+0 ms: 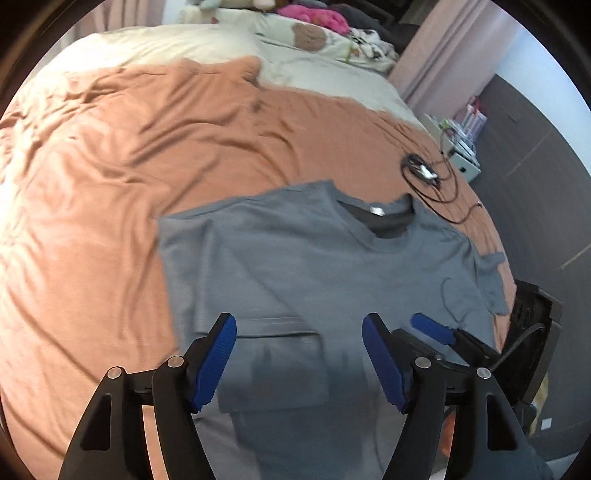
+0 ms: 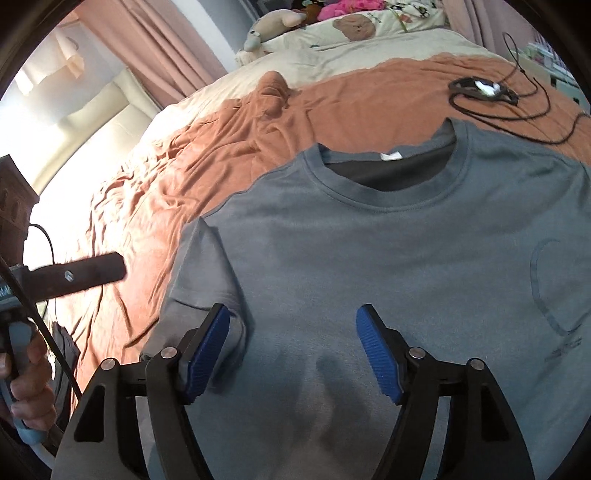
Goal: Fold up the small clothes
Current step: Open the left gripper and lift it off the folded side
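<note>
Presently, what I can list from both wrist views:

Bed: wide mattress under a rust-orange sheet (image 1: 110,177), rumpled, with cream bedding (image 1: 155,44) toward the head end.
T-shirt: grey T-shirt (image 1: 314,266), lying front up on the orange sheet near the foot edge of the bed, collar toward the head end, white neck label showing; one sleeve is folded in over the body on the left of my left wrist view.
Left gripper: left gripper (image 1: 299,362), blue pads apart, poised over the lower part of the T-shirt, nothing pinched between them.
Right gripper: right gripper (image 2: 293,354), blue pads apart over the T-shirt body, just beside the folded sleeve; I see nothing clamped.
Hand: a hand (image 2: 26,384) at the left edge of the right wrist view, wrapped around the other gripper's handle.
Cable: black cable (image 2: 517,107) coiled on the sheet beyond the collar.
Pillow: bear-print pillow (image 1: 314,37) at the head end.
Pink cloth: pink cloth (image 1: 317,16) behind the pillow.
</note>
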Demonstrator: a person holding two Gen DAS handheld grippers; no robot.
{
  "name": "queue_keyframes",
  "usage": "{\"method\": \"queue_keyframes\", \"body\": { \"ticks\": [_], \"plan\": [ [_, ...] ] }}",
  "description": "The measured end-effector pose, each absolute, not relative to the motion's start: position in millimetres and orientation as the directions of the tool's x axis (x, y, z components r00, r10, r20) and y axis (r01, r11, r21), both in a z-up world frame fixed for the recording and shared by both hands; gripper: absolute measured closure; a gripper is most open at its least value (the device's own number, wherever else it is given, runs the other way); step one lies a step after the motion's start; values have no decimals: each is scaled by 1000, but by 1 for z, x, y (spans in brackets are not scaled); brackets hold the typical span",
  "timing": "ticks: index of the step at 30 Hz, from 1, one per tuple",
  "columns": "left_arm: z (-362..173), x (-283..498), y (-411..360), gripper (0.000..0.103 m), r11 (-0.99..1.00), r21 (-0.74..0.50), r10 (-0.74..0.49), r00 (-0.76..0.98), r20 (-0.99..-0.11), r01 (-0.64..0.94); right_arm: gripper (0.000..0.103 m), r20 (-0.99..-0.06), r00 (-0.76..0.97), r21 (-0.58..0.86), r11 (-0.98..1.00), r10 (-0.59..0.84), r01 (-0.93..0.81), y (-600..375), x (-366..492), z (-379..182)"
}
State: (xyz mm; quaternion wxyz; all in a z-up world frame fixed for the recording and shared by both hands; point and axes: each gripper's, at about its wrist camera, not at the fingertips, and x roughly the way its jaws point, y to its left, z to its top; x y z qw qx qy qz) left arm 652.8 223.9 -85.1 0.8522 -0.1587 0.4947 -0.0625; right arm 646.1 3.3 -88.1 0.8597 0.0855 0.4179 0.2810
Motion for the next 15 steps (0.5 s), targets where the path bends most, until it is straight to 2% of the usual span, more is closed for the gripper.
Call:
{"method": "queue_keyframes", "body": {
  "ticks": [6, 15],
  "plan": [
    [-97, 636, 260, 31, 955, -266, -172, 492, -854, -129, 33, -674, 489, 326, 817, 554, -476, 24, 646, -82],
    [-134, 613, 314, 33, 946, -259, -144, 466, -873, -194, 33, -740, 495, 127, 816, 456, -564, 84, 654, -100]
  ]
}}
